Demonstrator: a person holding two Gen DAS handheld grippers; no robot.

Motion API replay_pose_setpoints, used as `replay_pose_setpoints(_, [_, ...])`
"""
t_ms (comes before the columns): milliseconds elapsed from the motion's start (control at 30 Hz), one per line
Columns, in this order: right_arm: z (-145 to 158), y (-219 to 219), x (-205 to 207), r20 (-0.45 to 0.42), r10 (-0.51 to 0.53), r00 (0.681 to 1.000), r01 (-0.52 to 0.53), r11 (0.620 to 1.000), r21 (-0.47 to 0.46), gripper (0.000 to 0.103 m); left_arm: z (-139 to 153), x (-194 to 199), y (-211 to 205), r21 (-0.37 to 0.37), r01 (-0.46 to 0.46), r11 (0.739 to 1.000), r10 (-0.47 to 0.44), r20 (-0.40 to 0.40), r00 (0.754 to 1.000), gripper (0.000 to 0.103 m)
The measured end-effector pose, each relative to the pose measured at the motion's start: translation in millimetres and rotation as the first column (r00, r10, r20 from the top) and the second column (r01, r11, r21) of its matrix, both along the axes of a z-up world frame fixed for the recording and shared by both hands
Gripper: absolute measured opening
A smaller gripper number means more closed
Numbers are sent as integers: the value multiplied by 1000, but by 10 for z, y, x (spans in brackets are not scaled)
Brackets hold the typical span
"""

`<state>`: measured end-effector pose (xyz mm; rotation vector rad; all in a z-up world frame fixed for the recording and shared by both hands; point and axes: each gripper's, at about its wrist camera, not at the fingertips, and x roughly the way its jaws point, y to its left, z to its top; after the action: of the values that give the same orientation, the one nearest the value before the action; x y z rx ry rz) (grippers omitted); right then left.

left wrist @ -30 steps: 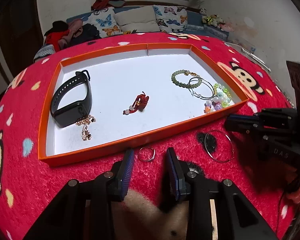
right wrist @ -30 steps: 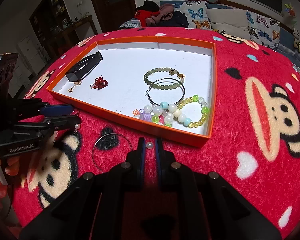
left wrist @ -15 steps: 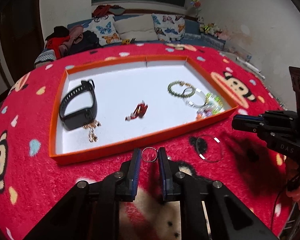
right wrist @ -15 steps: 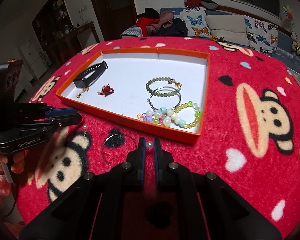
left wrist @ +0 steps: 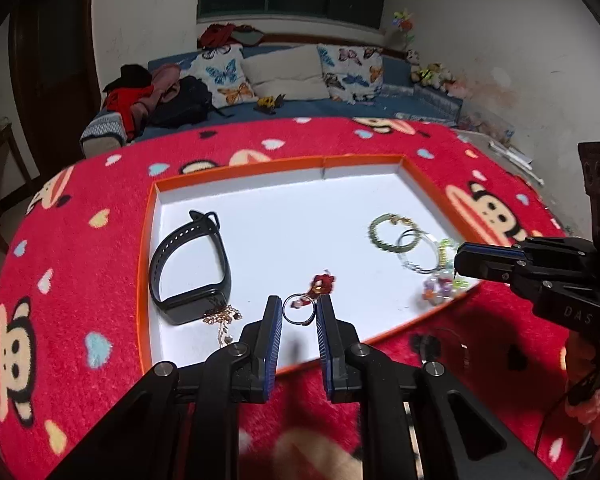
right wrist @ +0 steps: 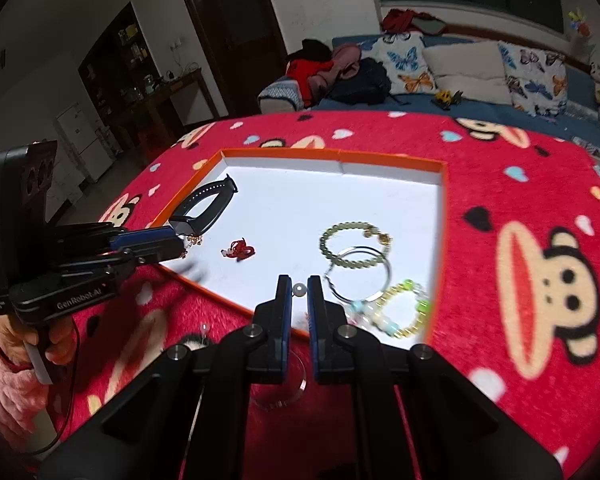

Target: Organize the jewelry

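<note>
A ring (left wrist: 299, 314) is clamped by its edges in the left gripper (left wrist: 299, 316), and a pearl (right wrist: 299, 290) is pinched in the right gripper (right wrist: 299, 292). Both are held over the tray's (left wrist: 236, 171) near edge, likely so they can be set inside.

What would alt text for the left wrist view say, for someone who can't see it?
Two black fingers pinch a small silver ring above an orange-rimmed tray on a red cartoon-monkey blanket. The white tray holds a black watch band, a gold chain, a red charm and bracelets. The right gripper enters from the right.
</note>
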<state>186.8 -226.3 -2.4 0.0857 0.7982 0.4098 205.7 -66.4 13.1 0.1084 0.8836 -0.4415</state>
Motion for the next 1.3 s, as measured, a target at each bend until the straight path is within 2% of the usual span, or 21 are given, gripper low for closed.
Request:
replay_pose_setpoints(200, [-147,158,177,-44,19,999,-19,1000,-8,9,-204,145,-25,18,-9,1000,10,-42,999,19])
replay_pose_setpoints(467, [-214,211,220,-69,21,997,-23,999,-26,12,-248,152,-31,24,-17,1000,18,-47,999,20])
replay_pose_setpoints(500, [-199,207,202,-65,22,998,-24,999,-32,13,-235,130,-28,22,-16,1000,17,-45,999,20])
replay_pose_setpoints(633, [-121,157,84,-52,14,999,-17,998,-54,33,-176,31,-33,13,-18,1000,18,-34,999,20])
replay_pose_setpoints(767, [-64,107,-111,-45,14,999,-18,996,-86,34,-112,-140,-30,3,-11,1000,11,-27,1000,20])
replay_pose_setpoints(900, [-73,92,-321,-51,25,998,-31,993,-113,53,-77,-331,-19,2,-1,1000,1,-26,1000,23])
replay_pose_setpoints(1100, [-213,141,-586,-82,55,995,-65,990,-127,55,-54,-604,-4,-6,9,1000,-9,-26,1000,28])
replay_pose_setpoints(1300, [-323,161,-558,-105,47,993,-60,990,-125,55,-114,-786,-15,-7,27,1000,-27,-40,999,30])
